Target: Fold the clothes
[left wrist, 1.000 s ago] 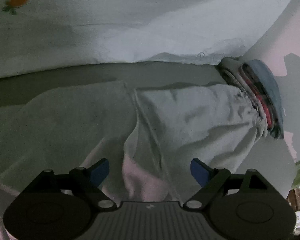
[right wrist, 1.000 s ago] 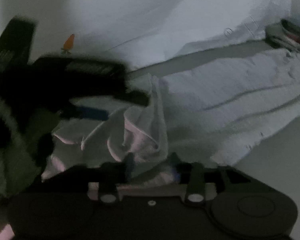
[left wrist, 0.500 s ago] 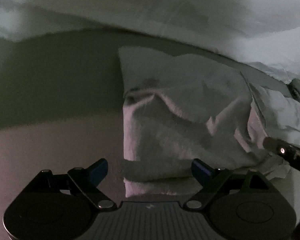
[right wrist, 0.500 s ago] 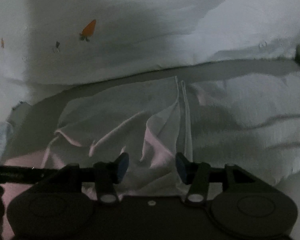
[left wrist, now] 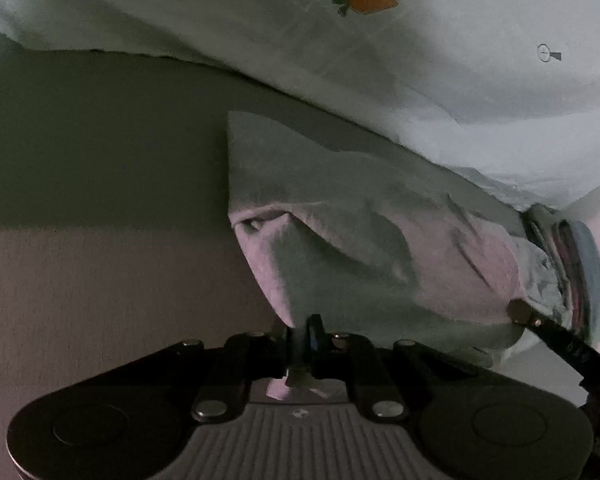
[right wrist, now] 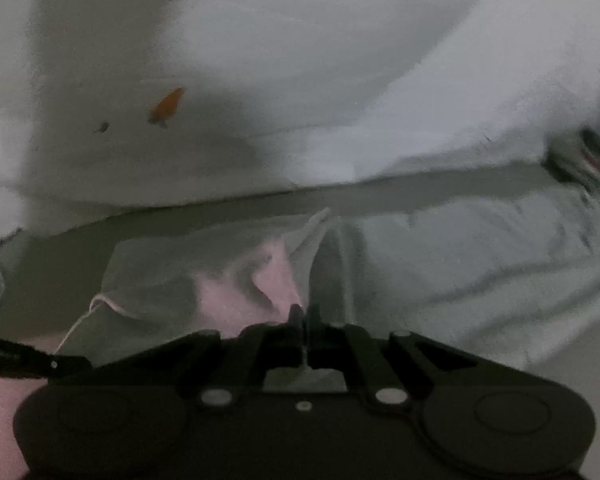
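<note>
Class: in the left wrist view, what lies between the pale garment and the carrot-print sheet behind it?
A bare strip of grey surface separates the pale crumpled garment from the white carrot-print sheet.

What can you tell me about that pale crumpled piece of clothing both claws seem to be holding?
The pale garment looks like soft, thin fabric, whitish with a pinkish cast in dim light. It lies crumpled and partly folded on a flat surface, with ridges, creases and a seam. The left gripper pinches its near edge; the right gripper is shut on a fold. Its far end reaches a stack of folded clothes. A carrot-print sheet lies behind.
</note>
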### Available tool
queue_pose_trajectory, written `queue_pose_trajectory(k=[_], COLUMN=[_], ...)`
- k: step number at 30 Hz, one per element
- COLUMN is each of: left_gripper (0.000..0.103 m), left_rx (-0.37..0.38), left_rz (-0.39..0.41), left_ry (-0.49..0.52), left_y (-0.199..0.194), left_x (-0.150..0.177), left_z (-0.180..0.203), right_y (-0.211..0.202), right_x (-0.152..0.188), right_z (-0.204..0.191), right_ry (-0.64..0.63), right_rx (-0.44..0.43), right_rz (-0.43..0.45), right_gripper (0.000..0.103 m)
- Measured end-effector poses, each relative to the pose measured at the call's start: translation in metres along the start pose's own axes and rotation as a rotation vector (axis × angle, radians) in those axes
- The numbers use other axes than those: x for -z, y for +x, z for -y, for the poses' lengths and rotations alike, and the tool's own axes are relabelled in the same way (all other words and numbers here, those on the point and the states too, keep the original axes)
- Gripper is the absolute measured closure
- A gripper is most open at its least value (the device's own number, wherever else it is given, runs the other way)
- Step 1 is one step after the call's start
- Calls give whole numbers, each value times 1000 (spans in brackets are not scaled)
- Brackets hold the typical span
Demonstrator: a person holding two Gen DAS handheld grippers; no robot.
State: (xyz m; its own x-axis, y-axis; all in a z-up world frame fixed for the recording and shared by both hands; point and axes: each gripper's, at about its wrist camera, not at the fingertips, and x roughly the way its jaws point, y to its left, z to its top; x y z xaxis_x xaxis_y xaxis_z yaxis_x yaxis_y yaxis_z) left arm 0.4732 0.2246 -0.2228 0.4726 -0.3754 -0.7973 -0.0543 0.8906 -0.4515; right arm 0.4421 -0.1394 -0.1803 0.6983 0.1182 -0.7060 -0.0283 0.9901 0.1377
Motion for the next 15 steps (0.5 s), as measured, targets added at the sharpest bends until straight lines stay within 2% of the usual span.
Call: queue_pose_trajectory(k=[4, 6, 7, 9, 12, 15], left_gripper=[85, 68, 61, 38, 36, 36], left_rx=[-9, 9, 20, 31, 31, 41], left_rz=[-77, -54, -38, 12, 54, 77], left_ry=[11, 20, 25, 33, 15, -23], left_y=[14, 8, 4, -4, -3, 10], left_x=[11, 7, 4, -5, -24, -47], left_z=[-9, -13, -15, -22, -35, -43], right_y=[30, 30, 26, 16, 13, 15], right_x=[22, 24, 23, 21, 23, 32], right_z=[2, -6, -14, -33, -70, -103], right_ry=[-6, -47, -84, -181, -351, -454], right_rx=[130, 156, 156, 159, 98, -42], right_rz=[-156, -149, -119, -38, 23, 18], right_gripper=[99, 92, 70, 44, 46, 47])
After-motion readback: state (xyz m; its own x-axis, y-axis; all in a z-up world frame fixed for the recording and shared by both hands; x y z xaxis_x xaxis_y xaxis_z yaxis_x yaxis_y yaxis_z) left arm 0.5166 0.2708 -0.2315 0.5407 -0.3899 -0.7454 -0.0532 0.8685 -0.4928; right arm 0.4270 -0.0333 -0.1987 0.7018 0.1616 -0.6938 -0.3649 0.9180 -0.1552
